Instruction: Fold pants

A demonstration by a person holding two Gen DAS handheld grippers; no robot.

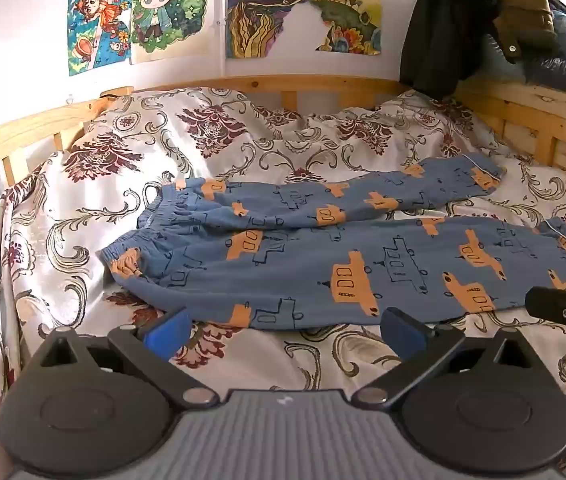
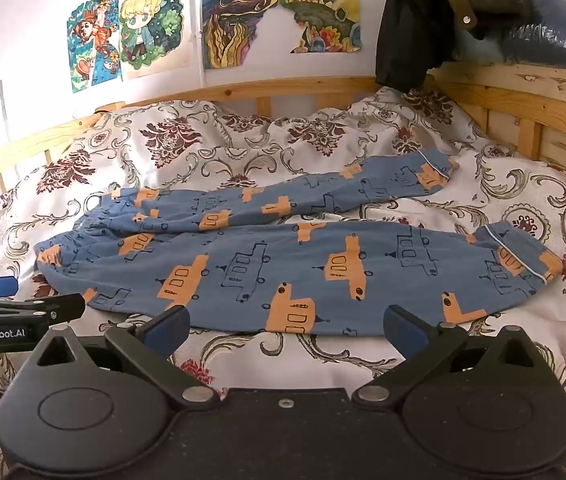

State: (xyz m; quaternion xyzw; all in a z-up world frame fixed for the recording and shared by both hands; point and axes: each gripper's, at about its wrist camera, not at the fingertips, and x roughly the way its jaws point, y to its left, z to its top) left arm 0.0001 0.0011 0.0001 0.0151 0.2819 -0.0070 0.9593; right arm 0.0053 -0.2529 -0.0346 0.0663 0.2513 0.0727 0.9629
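Blue cotton pants with orange-vehicle print [image 1: 323, 256] lie flat mid-bed on the white floral-scroll bedspread [image 1: 223, 140], waistband toward the left edge, two legs spread toward the right rail. Pine-slat bed frame [image 1: 243, 84] runs along the far edge; colourful drawings [image 1: 139, 12] on the white wall above, dark jackets [image 1: 463, 20] heaped at the far right corner. Left gripper [image 1: 283, 330] and right gripper [image 2: 287, 328] both spread wide, empty, hovering near the near leg's front edge.

The near strip of floral bedspread [image 1: 323, 356] in front of the blue pants [image 1: 323, 264] lies bare, open to both spread grippers. Beyond the pants the rumpled cover rises to the wooden bed rail [image 2: 283, 90]. Dark hanging clothes [image 2: 411, 32] crowd the far right corner.
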